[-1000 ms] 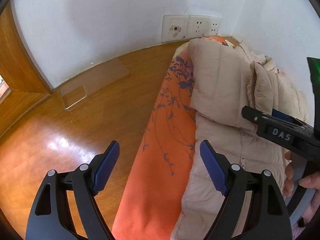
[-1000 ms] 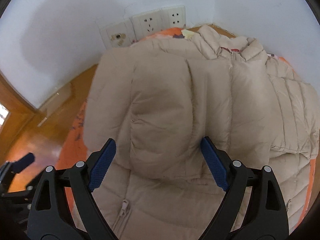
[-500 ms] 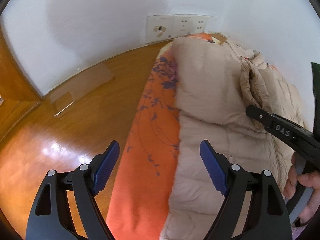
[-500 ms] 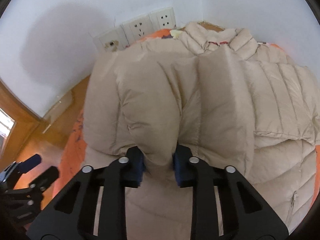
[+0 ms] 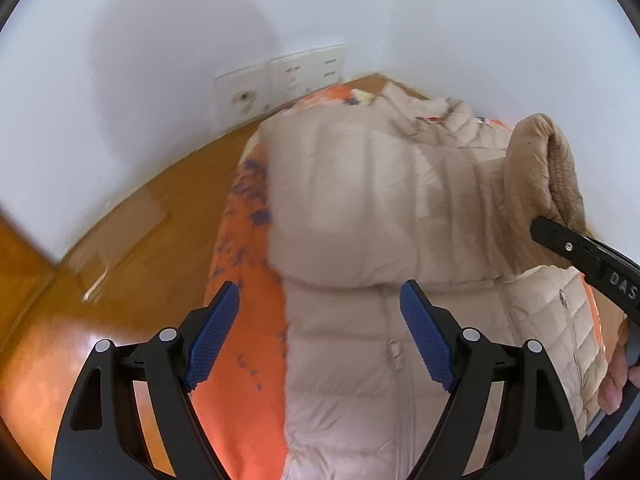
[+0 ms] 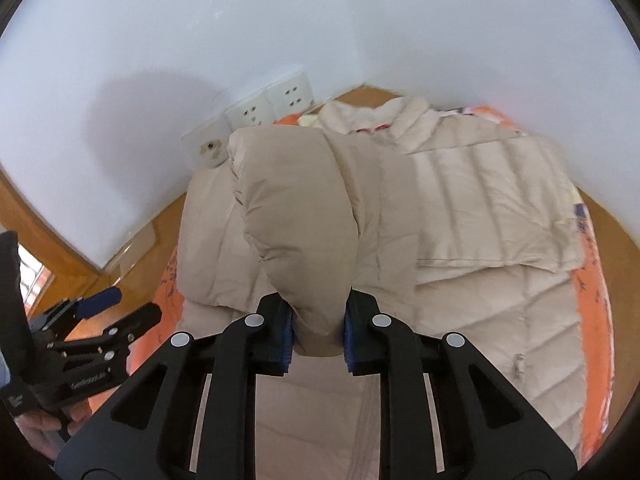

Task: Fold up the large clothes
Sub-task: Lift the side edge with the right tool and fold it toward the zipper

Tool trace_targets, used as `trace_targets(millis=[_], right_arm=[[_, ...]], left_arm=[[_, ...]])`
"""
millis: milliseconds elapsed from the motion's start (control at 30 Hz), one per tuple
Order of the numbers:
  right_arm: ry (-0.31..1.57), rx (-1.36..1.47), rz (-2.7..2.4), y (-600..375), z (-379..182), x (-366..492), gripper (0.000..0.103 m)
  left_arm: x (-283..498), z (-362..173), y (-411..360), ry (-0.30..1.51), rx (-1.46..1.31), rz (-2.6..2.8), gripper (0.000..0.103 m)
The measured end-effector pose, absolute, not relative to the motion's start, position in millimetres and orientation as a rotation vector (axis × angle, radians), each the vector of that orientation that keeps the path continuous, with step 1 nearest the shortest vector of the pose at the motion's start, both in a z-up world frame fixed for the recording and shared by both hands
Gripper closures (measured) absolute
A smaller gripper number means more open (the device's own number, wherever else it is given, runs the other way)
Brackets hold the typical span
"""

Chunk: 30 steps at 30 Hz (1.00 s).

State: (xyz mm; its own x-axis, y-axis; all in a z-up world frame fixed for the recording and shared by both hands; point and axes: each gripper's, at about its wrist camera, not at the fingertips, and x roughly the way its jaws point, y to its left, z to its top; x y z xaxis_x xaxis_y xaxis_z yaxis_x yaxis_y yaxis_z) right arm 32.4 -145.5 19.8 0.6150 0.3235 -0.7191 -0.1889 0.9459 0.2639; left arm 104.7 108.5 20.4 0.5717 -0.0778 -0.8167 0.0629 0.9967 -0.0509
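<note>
The right gripper point(image 6: 318, 338) is clamping the beige puffer jacket's point(image 6: 460, 208) raised sleeve; the jacket is lying on an orange cloth point(image 5: 248, 360). The left gripper point(image 5: 320, 340) is hovering spread and empty over the jacket's near-left edge. Bare wood floor point(image 5: 120, 248) is stretching left toward the wall.

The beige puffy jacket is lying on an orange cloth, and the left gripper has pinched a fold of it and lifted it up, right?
Not quite: the right gripper is the one pinching the raised fold of the beige puffy jacket, as the right wrist view shows. The left gripper is open with nothing between its pads. The jacket does lie on the orange cloth.
</note>
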Motion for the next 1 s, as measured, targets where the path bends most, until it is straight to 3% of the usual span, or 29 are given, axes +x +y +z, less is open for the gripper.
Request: trace_targets(millis=[433,767,1000], right_arm=[[0.812,0.184,0.169,-220.8,33.2,45.2,0.084],[0.871,0.230,0.090,-264.1,-6.3,85.1,0.083],[0.877,0.207,-0.068,-288.4,-32.1,110.2,0.072]], left_arm=[[149.8,16.0,63.5,0.921,0.052,-0.178,0.023],[188.7,-21.8,62.2,0.972,0.050,-0.116,0.023],[206.6,-38.6,66.1,1.000,0.039,-0.078,0.023]])
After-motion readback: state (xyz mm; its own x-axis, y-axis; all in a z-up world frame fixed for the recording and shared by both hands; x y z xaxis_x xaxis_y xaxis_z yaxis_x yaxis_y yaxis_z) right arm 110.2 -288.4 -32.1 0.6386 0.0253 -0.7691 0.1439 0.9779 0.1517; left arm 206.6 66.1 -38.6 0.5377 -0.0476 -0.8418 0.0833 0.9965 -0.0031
